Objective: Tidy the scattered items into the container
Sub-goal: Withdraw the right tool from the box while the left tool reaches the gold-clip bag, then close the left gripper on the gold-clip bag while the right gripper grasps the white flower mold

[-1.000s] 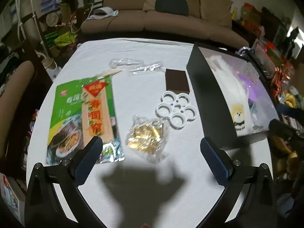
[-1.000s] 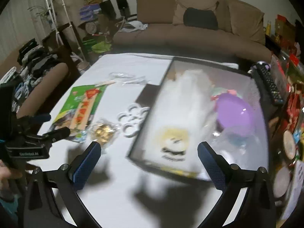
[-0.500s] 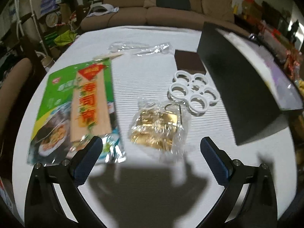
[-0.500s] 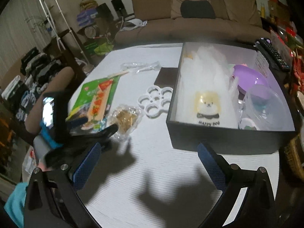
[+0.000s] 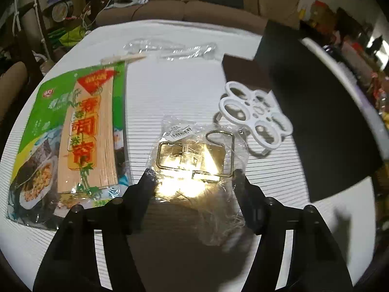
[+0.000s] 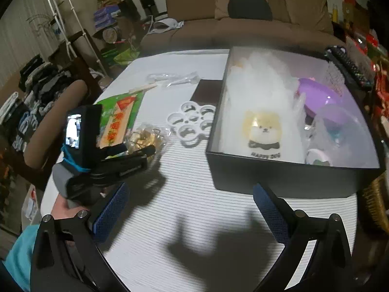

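Closing around a clear plastic bag of gold metal hooks (image 5: 194,160), the left gripper (image 5: 193,176) is bringing its black fingers (image 5: 145,185) in from both sides, the bag's crinkled edges lying right at the tips; whether the pads are already pressing on it cannot be told. The bag is resting on the white ribbed tablecloth (image 5: 175,92), with the gripper's shadow falling across the cloth below it. Just to the left of the bag, a green sushi mat package (image 5: 73,133) is lying flat, and beyond it a clear wrapper with wooden chopsticks (image 5: 131,57) is sitting further up the table. To the right of the bag, a white flower-shaped ring holder (image 5: 255,119) is standing on short legs, partly overlapping a dark brown square pad (image 5: 243,73). The black box (image 5: 323,126) is rising beside those, its dark wall facing this camera.

The right gripper (image 6: 189,209) is hovering over bare cloth with its blue-padded jaws spread wide and nothing between them. Ahead of it the open black box is showing a white dog-print bag (image 6: 265,112), a purple bowl (image 6: 318,95) and a clear container (image 6: 340,133) inside. A person's hand (image 6: 65,206) is gripping the left tool's handle.
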Motion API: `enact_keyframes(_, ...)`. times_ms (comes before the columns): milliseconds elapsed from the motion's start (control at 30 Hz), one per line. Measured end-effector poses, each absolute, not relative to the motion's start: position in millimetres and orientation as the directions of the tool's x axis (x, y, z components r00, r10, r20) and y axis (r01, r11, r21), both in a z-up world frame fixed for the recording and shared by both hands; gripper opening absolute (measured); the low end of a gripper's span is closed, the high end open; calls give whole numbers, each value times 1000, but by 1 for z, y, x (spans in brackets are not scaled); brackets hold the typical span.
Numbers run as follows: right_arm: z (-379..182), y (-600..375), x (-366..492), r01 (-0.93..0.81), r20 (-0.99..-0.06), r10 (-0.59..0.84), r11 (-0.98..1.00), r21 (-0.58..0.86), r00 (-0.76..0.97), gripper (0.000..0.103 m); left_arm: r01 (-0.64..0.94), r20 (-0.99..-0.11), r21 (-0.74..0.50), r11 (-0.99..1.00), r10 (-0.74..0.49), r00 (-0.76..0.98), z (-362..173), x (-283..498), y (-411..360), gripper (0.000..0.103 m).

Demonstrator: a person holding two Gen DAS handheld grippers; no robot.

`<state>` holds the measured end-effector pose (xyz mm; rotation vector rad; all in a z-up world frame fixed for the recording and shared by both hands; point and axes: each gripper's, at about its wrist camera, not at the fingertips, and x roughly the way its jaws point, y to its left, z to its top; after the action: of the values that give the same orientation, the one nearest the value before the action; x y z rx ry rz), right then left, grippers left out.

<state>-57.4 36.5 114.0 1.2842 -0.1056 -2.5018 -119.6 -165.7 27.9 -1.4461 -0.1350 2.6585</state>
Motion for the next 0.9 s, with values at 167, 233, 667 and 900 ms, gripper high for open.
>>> enact_keyframes(167, 116, 26, -56, 294, -763, -363, -927, 234, -536, 103, -17, -799, -196, -980, 170, -577, 68, -92, -194, 59)
enact_keyframes(233, 119, 19, -56, 319, -754, -387, -915, 245, -531, 103, -9, -778, -213, -977, 175, -603, 85, -79, -210, 59)
enact_keyframes(667, 94, -76, -174, 409, -843, -303, -906, 110, -444, 103, 129, -757, -308, -943, 161, -634, 99, -65, -297, 59)
enact_keyframes(900, 42, -102, -230, 403, -926, -131, -915, -26, -355, 99, 125, -719, -360, -925, 190, -669, 113, -69, -313, 59)
